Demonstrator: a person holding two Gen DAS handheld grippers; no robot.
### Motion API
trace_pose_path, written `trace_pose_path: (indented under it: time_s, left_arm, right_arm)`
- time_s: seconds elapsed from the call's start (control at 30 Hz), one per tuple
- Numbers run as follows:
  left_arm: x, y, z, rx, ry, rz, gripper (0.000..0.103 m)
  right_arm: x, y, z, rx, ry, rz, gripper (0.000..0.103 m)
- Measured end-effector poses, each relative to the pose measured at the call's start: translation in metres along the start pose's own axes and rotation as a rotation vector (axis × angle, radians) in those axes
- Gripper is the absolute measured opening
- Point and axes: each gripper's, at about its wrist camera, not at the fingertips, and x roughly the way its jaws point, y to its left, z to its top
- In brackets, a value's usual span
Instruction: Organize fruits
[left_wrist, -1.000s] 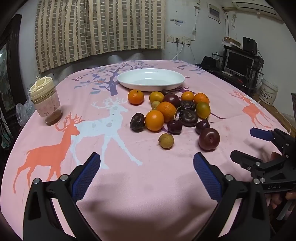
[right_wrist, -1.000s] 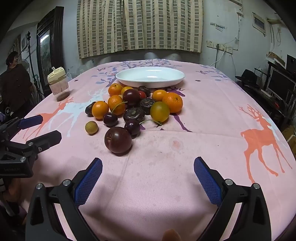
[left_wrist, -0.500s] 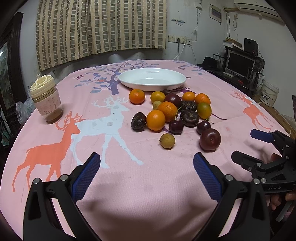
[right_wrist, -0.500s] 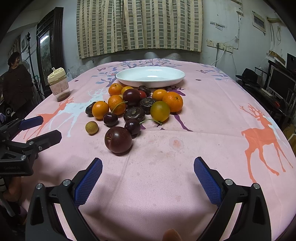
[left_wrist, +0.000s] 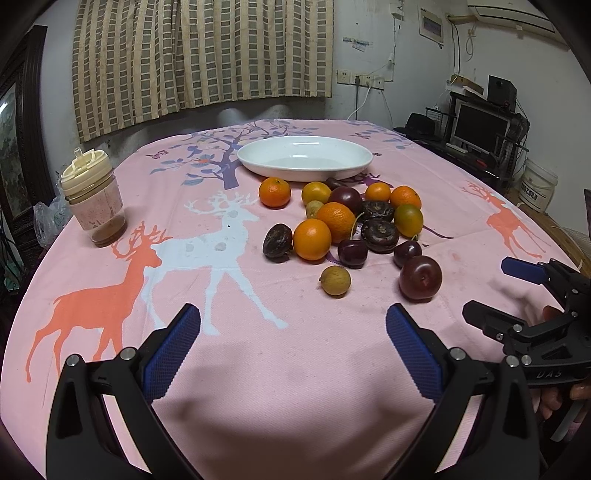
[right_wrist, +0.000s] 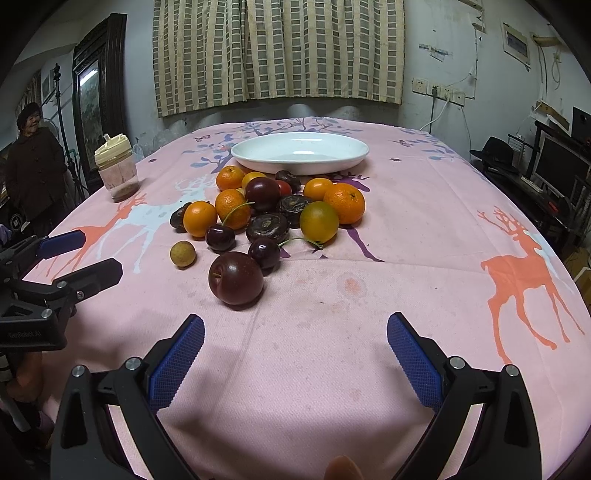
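A heap of fruit lies mid-table: oranges (left_wrist: 312, 239) (right_wrist: 344, 203), dark plums, cherries and a small tan longan (left_wrist: 334, 281) (right_wrist: 182, 253). A large dark red plum (left_wrist: 420, 277) (right_wrist: 236, 278) sits nearest me. An empty white plate (left_wrist: 304, 157) (right_wrist: 300, 152) stands behind the heap. My left gripper (left_wrist: 293, 350) is open and empty, short of the fruit; it shows at the left of the right wrist view (right_wrist: 77, 254). My right gripper (right_wrist: 295, 354) is open and empty, short of the red plum; it shows at the right of the left wrist view (left_wrist: 498, 291).
A lidded cup (left_wrist: 94, 201) (right_wrist: 116, 168) with brown contents stands at the table's left. The pink deer tablecloth (left_wrist: 221, 369) covers the round table. A person (right_wrist: 33, 166) stands beyond the left edge. Shelves with a monitor (left_wrist: 480, 125) are at the right.
Both views have shifted very slightly toward the fruit. Both grippers stay open and nothing on the table has moved.
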Motion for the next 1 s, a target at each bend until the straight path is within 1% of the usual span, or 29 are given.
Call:
trace_pose_path:
  time_s: [1.0]
  left_arm:
    - [0.0002, 0.0, -0.0003, 0.0, 0.0, -0.001, 0.099]
  right_arm:
    - [-0.0005, -0.0017, 0.001, 0.002, 0.002, -0.001, 0.099]
